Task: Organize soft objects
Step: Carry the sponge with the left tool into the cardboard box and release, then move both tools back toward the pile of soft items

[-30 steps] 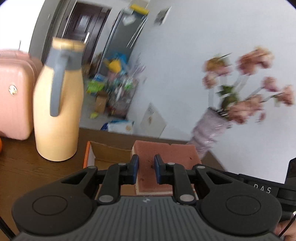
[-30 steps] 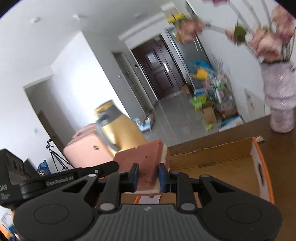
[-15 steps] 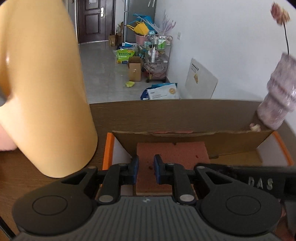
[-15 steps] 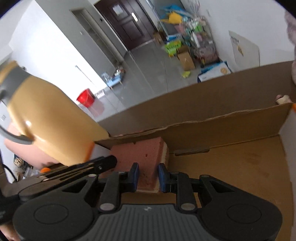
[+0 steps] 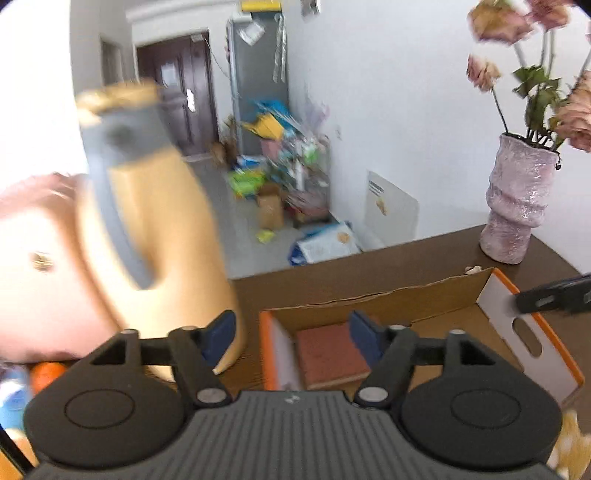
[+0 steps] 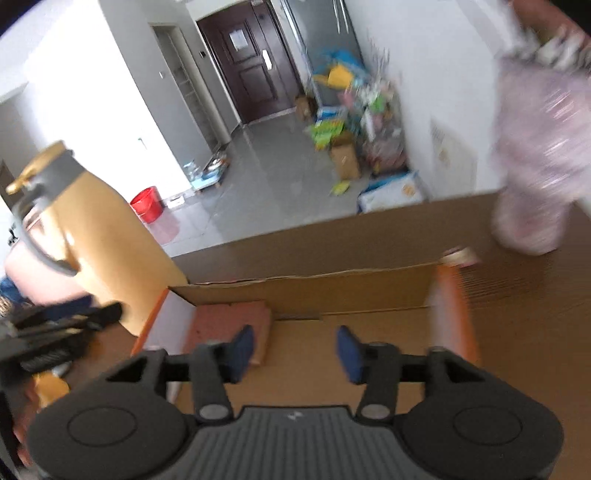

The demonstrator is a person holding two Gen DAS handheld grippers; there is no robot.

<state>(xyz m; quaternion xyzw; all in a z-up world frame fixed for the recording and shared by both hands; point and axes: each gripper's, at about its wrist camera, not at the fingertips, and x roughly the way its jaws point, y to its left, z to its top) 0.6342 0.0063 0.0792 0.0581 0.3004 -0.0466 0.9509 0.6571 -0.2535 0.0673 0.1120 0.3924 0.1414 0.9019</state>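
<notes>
A home: a dark brown wooden table (image 5: 332, 284) carries a pink textured vase of dried roses (image 5: 517, 206) at right, while a dark panelled entrance door (image 6: 251, 62) and cluttered hallway shelf (image 6: 369, 122) fill the upper centre.

Between my left gripper's (image 5: 291, 334) blue pads (image 5: 364, 332) I see a reddish-pink sponge block (image 5: 330, 352), plain with a paler edge. The cardboard box (image 5: 399, 304) around it is plain brown inside, white outside with orange rims. Left of my left fingers stands a mustard-yellow jug (image 5: 159, 236) with a grey handle and gold lid. Beyond my right finger, a mottled lilac-pink vase (image 5: 519, 206) holds faded pink flowers (image 5: 498, 26) on green stems. My right gripper (image 6: 295, 349) is black with blue pads (image 6: 347, 350); the table (image 6: 524, 295) beyond them is dark brown wood grain.
</notes>
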